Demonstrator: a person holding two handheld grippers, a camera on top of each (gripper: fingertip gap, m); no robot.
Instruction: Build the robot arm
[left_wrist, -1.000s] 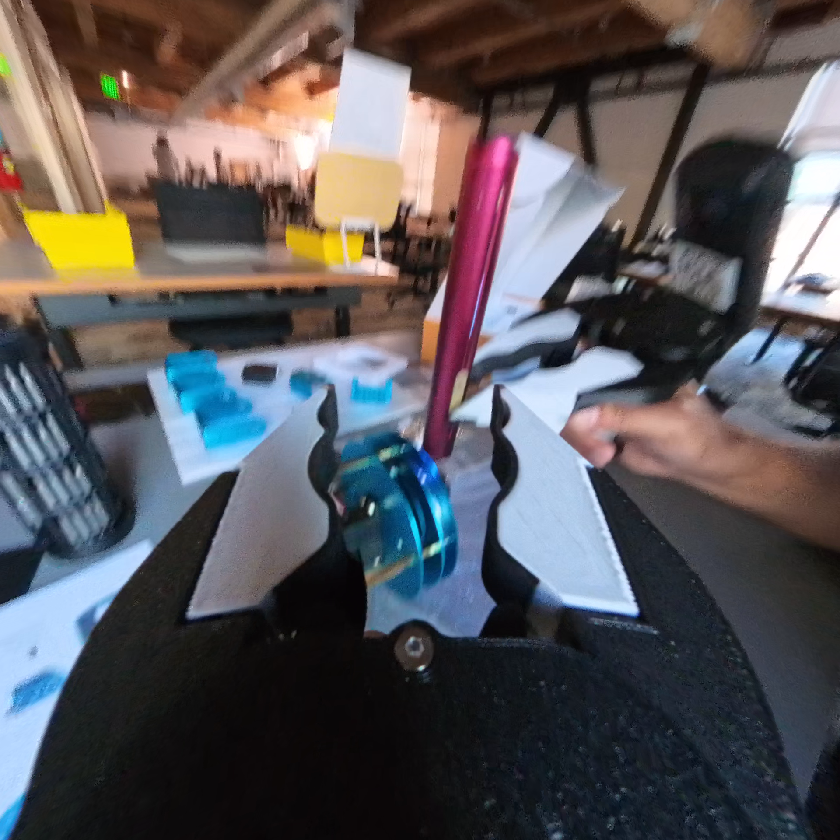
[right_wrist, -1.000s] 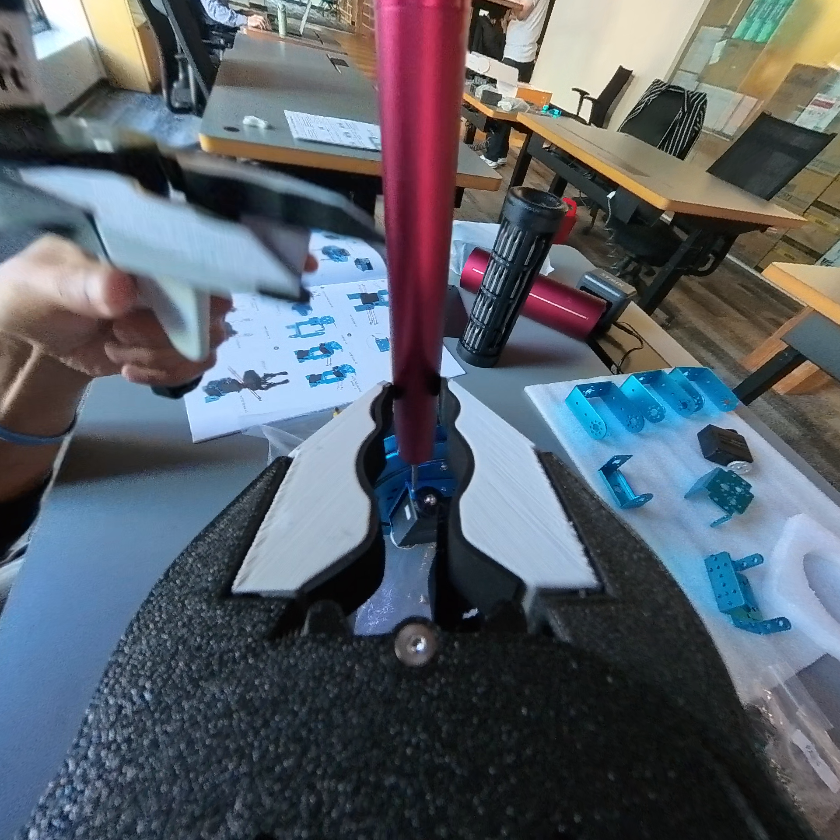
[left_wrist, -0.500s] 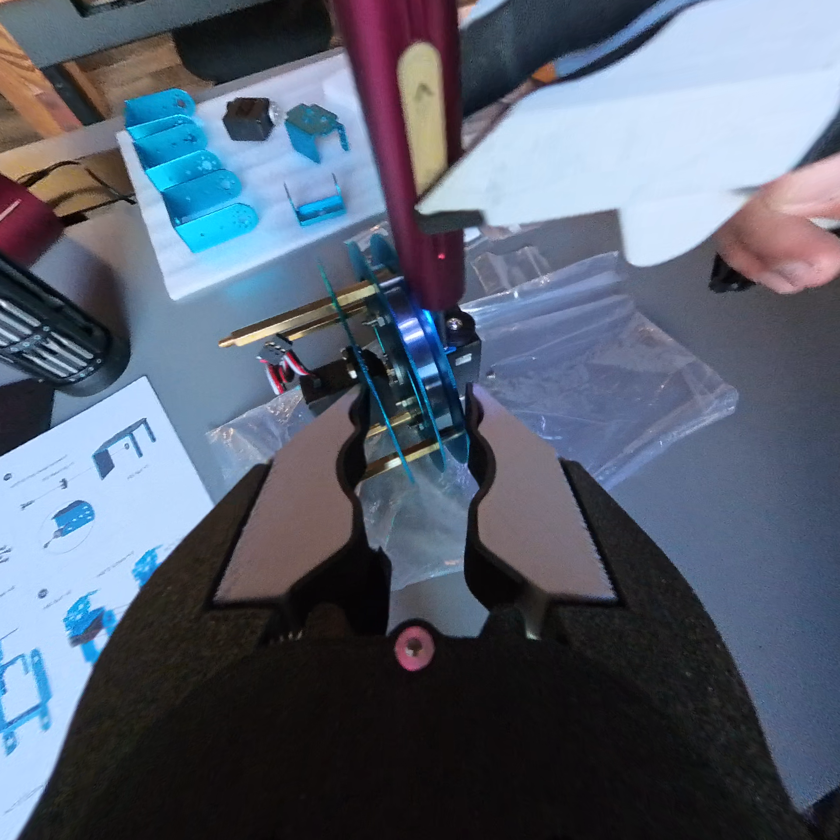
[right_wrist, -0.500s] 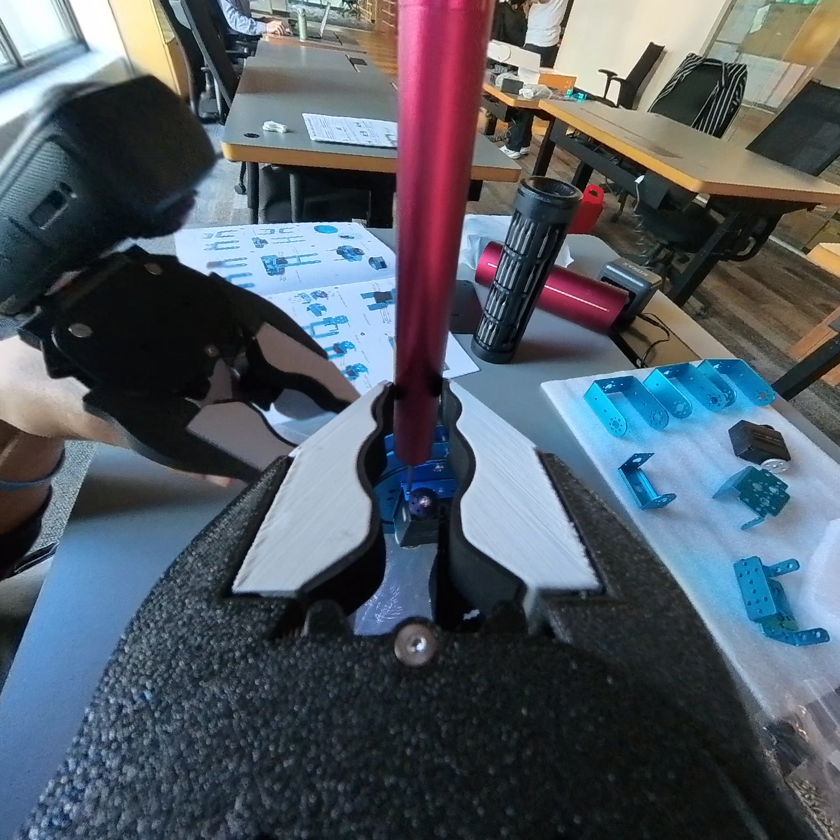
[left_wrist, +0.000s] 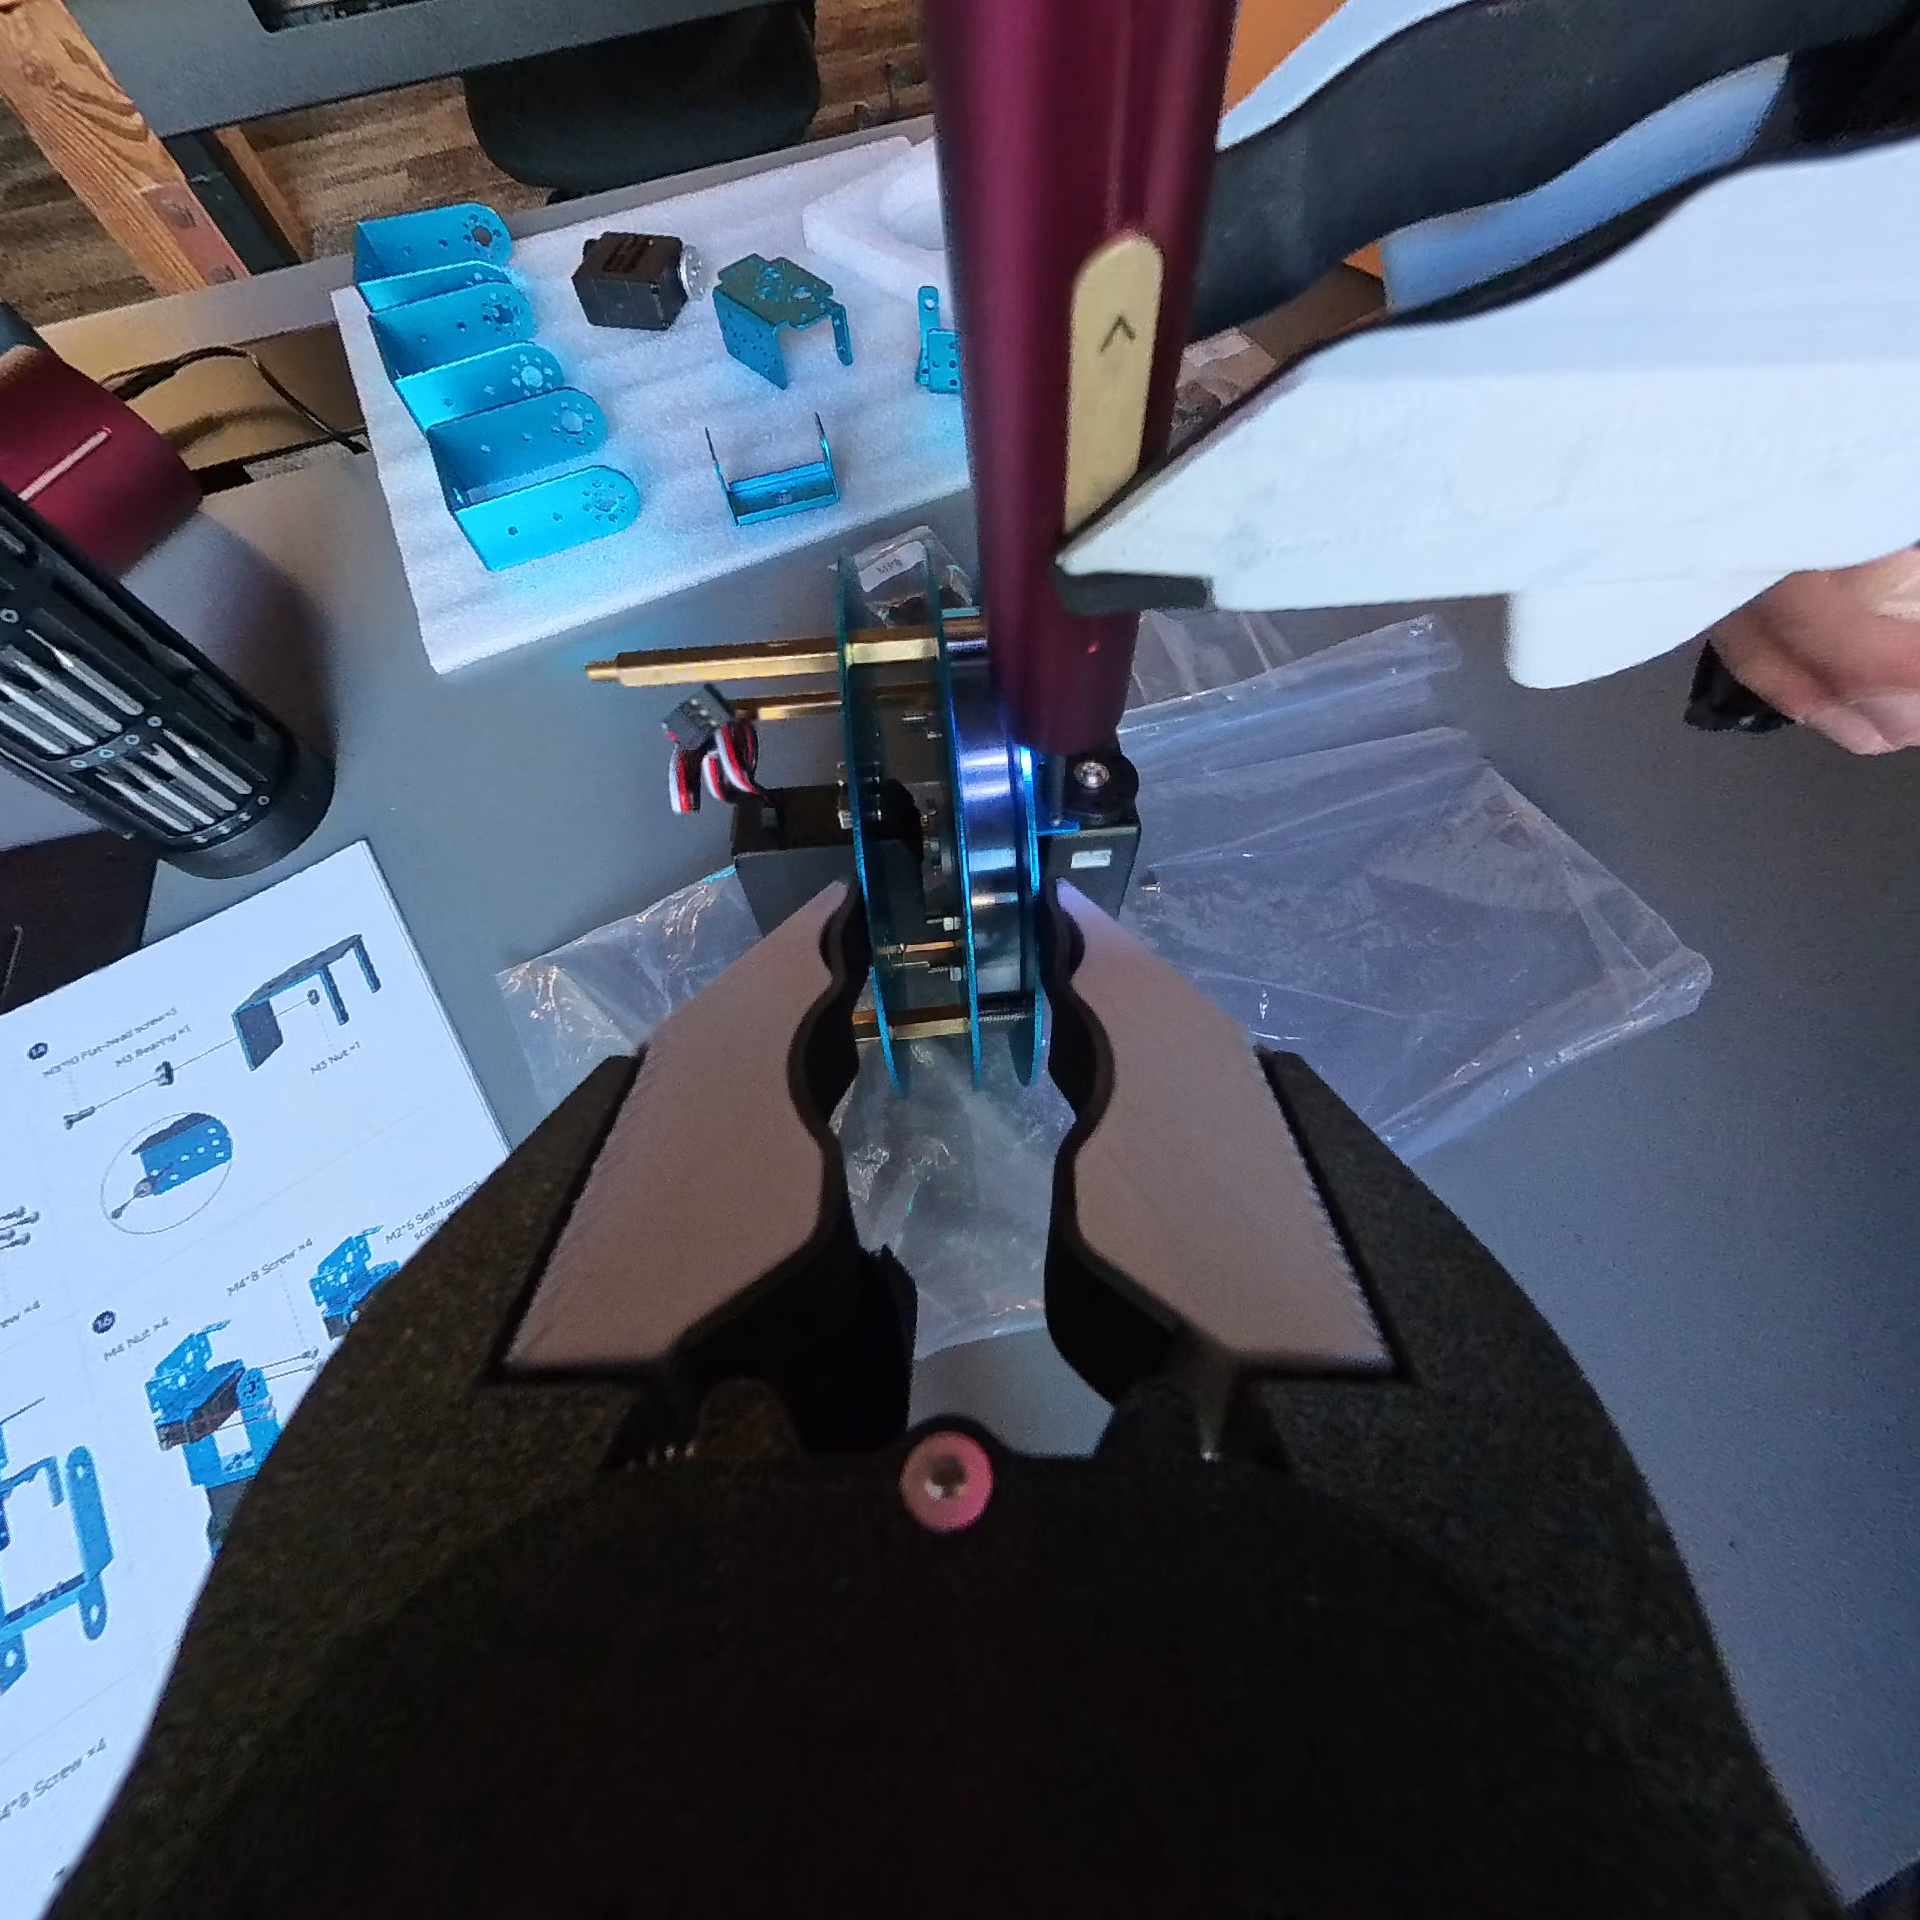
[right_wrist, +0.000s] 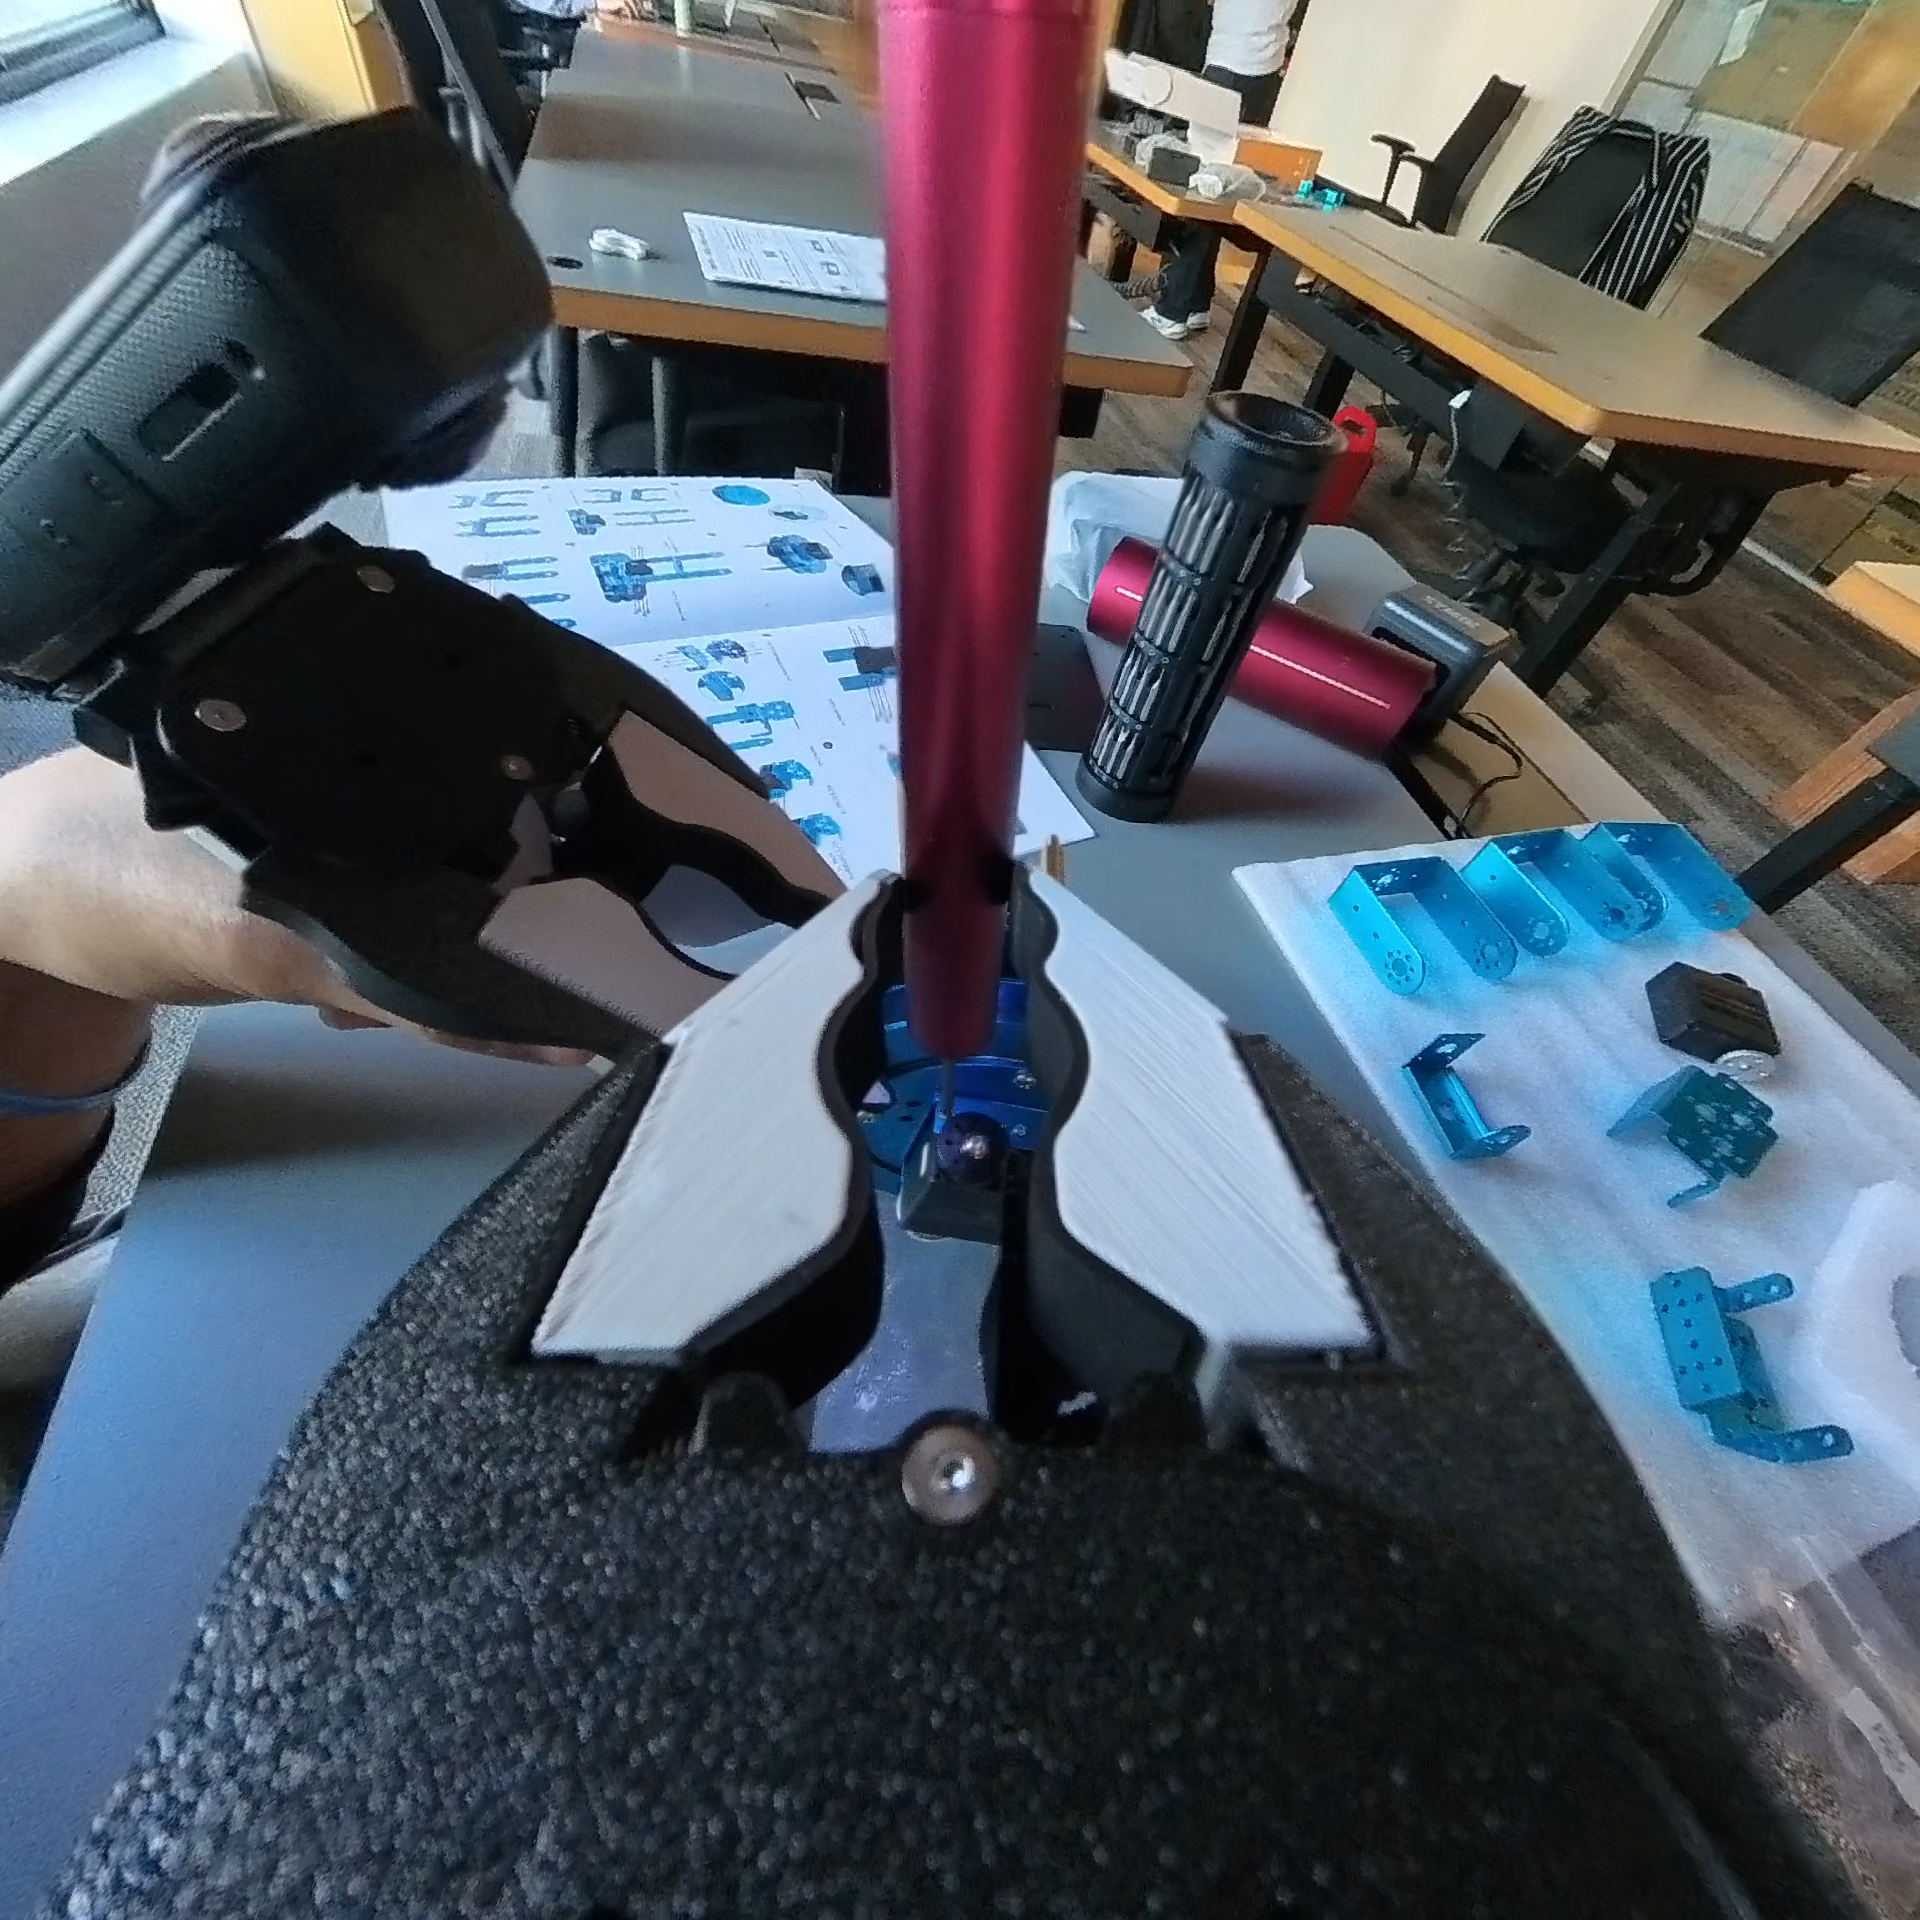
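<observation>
The left gripper clamps the blue disc assembly, its fingers pressing on the outer faces of the two thin discs near their lower edge. The assembly stands on edge over clear bags near the middle of the tabletop. Brass standoffs run through the discs and a black servo with red-and-white leads sits behind them.

The right gripper is closed on the red screwdriver, holding it low on the barrel. The bit points down at a screw on the black block against the blue disc; whether it is seated cannot be told.

The assembly looks rigid, metallic and fairly light, but the disc rims are thin and smooth, so it is likely to pivot under side load; a hold across both disc faces is probably the firmest. The driver barrel looks smooth and may slip or turn in the fingers.

A foam sheet along the right edge carries blue brackets. Toward the far edge stand a black bit holder and a red tube. An instruction sheet lies at the left.
</observation>
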